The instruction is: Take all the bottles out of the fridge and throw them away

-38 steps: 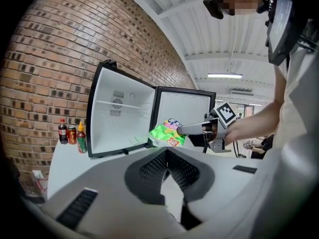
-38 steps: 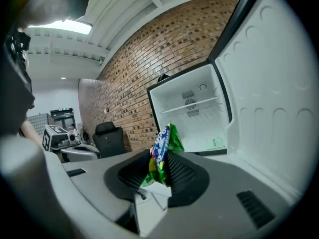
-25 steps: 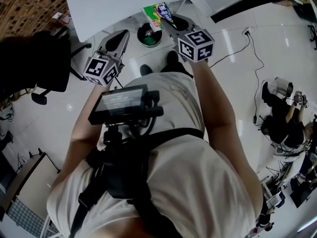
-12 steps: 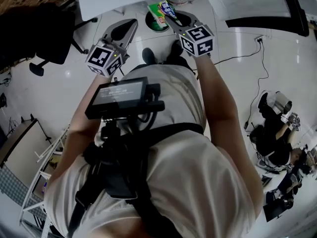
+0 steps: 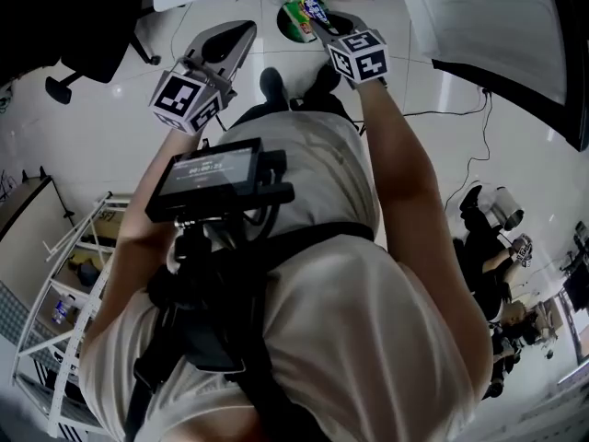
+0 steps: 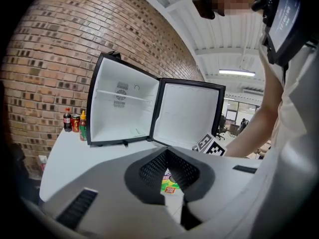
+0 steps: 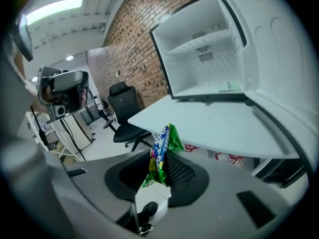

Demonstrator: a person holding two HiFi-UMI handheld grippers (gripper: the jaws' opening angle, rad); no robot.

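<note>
Currently right gripper (image 7: 158,176) pinches a crinkly green-and-blue foil packet (image 7: 162,148); left gripper (image 6: 166,156) pressed together, empty. Small dark cola bottle (image 6: 67,119) stands left of the open white mini fridge (image 6: 122,108), untouched. Risk: thin packet slips the pinch early.

There was one fridge (image 6: 124,108) on one white table (image 6: 70,163). Beside it stood two bottles, a cola bottle (image 6: 67,119) and a yellow-capped bottle (image 6: 82,125), with one red can (image 6: 75,123) between them. There was also one green snack packet (image 7: 160,153) and one black office chair (image 7: 122,111).
</note>
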